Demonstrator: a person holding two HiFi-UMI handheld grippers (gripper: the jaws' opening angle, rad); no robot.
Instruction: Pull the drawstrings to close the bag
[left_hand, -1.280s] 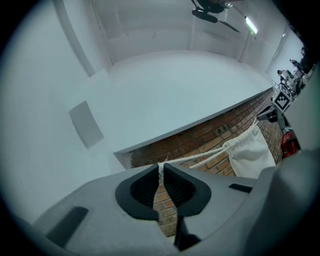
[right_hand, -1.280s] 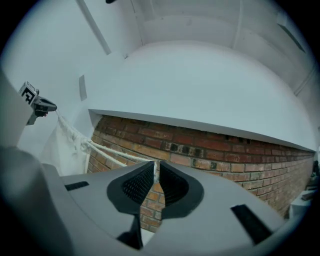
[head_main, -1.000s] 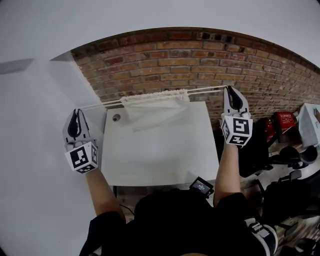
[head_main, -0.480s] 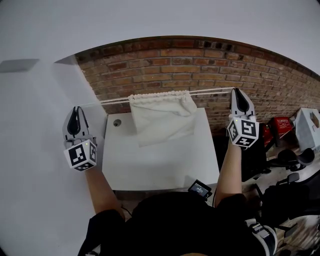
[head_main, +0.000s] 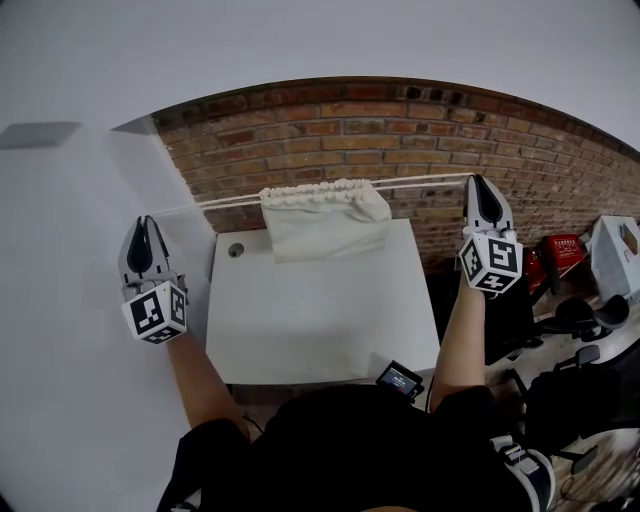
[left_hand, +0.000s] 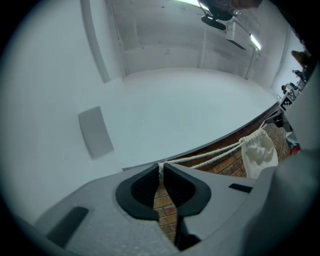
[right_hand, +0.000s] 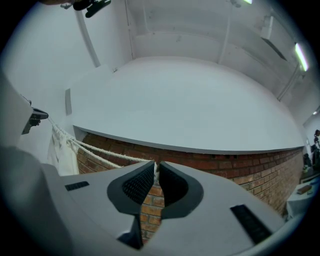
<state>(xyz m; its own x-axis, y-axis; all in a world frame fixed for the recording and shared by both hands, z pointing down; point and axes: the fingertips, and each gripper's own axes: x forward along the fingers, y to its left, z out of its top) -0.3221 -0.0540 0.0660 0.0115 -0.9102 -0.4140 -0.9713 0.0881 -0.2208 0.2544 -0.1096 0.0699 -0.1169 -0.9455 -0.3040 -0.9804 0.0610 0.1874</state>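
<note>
A cream cloth bag (head_main: 322, 217) hangs above the far edge of the white table (head_main: 320, 320), its mouth gathered into tight ruffles. White drawstrings (head_main: 425, 181) stretch taut from the mouth to both sides. My left gripper (head_main: 141, 222) is out to the left, shut on the left drawstring (left_hand: 200, 158), which runs off to the bag (left_hand: 257, 151). My right gripper (head_main: 481, 182) is out to the right, shut on the right drawstring (right_hand: 102, 150), which leads back to the bag (right_hand: 61, 149).
A brick wall (head_main: 400, 130) stands behind the table. A small round hole (head_main: 236, 249) sits in the table's far left corner. A small black device (head_main: 401, 375) lies at the near right edge. Chairs and red boxes (head_main: 565, 250) crowd the floor on the right.
The bag's mouth has bunched narrower and the bag has lifted higher off the table. My left gripper has moved a little further out left; the right one has moved slightly outward too.
</note>
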